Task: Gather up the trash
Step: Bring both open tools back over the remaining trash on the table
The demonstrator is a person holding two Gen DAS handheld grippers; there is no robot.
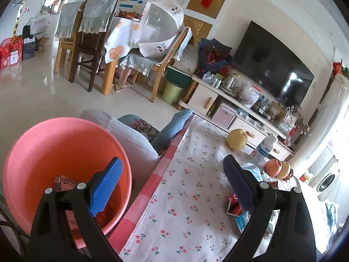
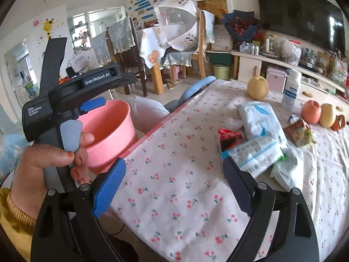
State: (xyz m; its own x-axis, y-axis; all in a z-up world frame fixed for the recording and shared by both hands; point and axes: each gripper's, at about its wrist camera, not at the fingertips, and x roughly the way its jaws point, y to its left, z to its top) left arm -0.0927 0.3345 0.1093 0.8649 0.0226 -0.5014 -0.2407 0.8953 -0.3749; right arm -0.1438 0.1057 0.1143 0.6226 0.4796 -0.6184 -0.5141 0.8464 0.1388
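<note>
Left gripper [image 1: 172,185] has its jaws spread wide with nothing between them, one blue pad low left over the pink bin [image 1: 43,152], the other at lower right above the cherry-print cloth [image 1: 192,174]. Down in the bin, at the bottom left of the frame, sit a couple of small cartons [image 1: 63,182] and something red, partly hidden by the pad. Over in the right wrist view, the right gripper [image 2: 174,187] is just as wide and empty, hanging over bare cloth at the bottom of the frame. The trash lies right of centre: a red packet [image 2: 230,137], a blue-and-white wrapper [image 2: 254,152] just beyond the right pad, a white bag [image 2: 259,118] behind them, a crumpled white wrapper [image 2: 288,170] and a small carton [image 2: 300,133]. Fruit [image 2: 317,113] and a white bottle [image 2: 291,91] stand further back. At left, a hand [image 2: 45,159] grips the left gripper's handle beside the bin.
</note>
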